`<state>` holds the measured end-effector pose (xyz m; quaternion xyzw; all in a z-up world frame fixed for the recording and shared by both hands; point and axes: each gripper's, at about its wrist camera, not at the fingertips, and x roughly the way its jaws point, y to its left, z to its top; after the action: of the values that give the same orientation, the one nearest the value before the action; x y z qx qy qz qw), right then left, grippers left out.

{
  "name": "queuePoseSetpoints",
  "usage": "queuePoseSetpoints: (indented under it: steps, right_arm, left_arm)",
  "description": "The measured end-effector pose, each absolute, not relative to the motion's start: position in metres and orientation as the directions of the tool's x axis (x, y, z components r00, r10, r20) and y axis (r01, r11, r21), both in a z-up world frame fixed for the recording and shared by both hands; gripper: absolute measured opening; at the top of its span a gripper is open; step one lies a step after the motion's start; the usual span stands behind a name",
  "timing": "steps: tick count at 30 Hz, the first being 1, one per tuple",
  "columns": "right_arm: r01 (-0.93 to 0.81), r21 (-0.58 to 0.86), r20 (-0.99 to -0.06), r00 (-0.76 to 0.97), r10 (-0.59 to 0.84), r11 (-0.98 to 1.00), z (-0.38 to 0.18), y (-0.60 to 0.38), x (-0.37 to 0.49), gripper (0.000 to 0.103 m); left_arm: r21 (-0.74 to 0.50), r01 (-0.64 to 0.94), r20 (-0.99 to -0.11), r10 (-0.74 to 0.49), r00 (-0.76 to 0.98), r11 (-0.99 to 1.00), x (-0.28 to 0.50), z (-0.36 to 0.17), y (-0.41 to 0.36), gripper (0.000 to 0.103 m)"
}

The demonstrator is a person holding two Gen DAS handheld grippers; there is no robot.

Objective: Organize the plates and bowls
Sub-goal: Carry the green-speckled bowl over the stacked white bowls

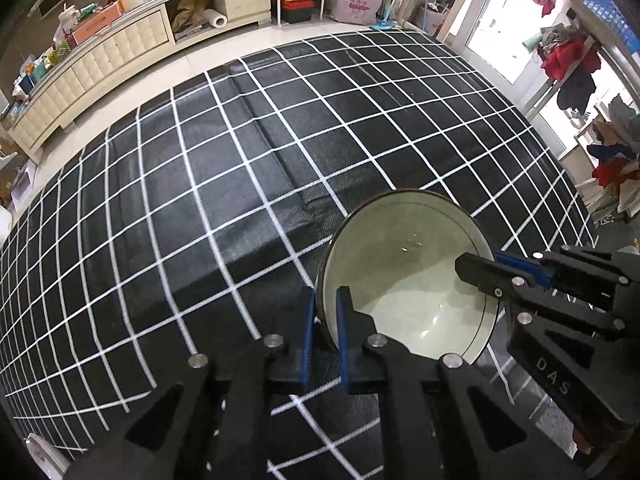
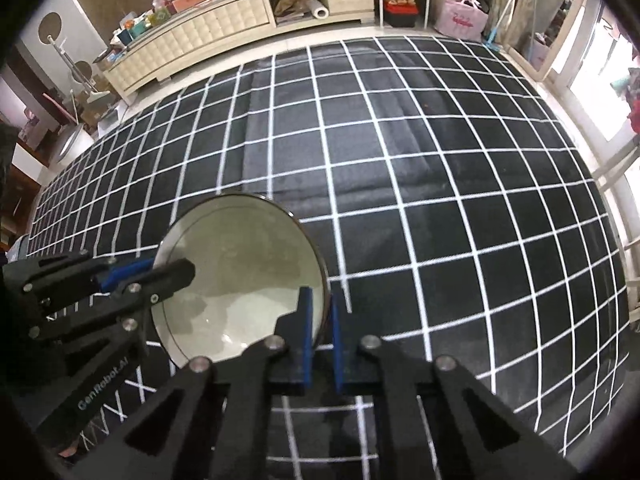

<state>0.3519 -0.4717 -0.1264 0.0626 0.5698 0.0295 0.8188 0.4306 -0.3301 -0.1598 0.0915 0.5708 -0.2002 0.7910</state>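
A pale green bowl (image 1: 408, 276) with a dark rim is held above the black checked tablecloth (image 1: 200, 200). My left gripper (image 1: 325, 308) is shut on the bowl's left rim, one blue pad inside and one outside. My right gripper (image 1: 486, 266) clamps the opposite rim in the left wrist view. In the right wrist view the same bowl (image 2: 240, 276) shows, with my right gripper (image 2: 320, 312) shut on its right rim and my left gripper (image 2: 160, 272) on its left rim.
The table under the black cloth with a white grid (image 2: 440, 200) fills both views. A cream sideboard (image 2: 208, 36) with clutter stands beyond it. A pink bag (image 2: 460, 18) sits on the floor, and clothes (image 1: 568, 56) hang at the right.
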Motion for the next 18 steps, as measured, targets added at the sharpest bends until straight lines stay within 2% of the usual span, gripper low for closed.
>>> queuePoseSetpoints:
  steps: [13, 18]
  right_arm:
    - [-0.101, 0.109, -0.898, 0.416, 0.142, 0.989, -0.043, -0.381, 0.307, 0.011]
    - [-0.169, 0.105, -0.883, 0.438, 0.170, 0.980, -0.023, -0.333, 0.288, 0.011]
  left_arm:
    - [-0.041, 0.355, -0.905, -0.185, 0.383, 0.934, 0.368, -0.069, -0.231, 0.009]
    - [-0.067, 0.290, -0.897, -0.185, 0.401, 0.955, 0.342, -0.045, -0.174, 0.009]
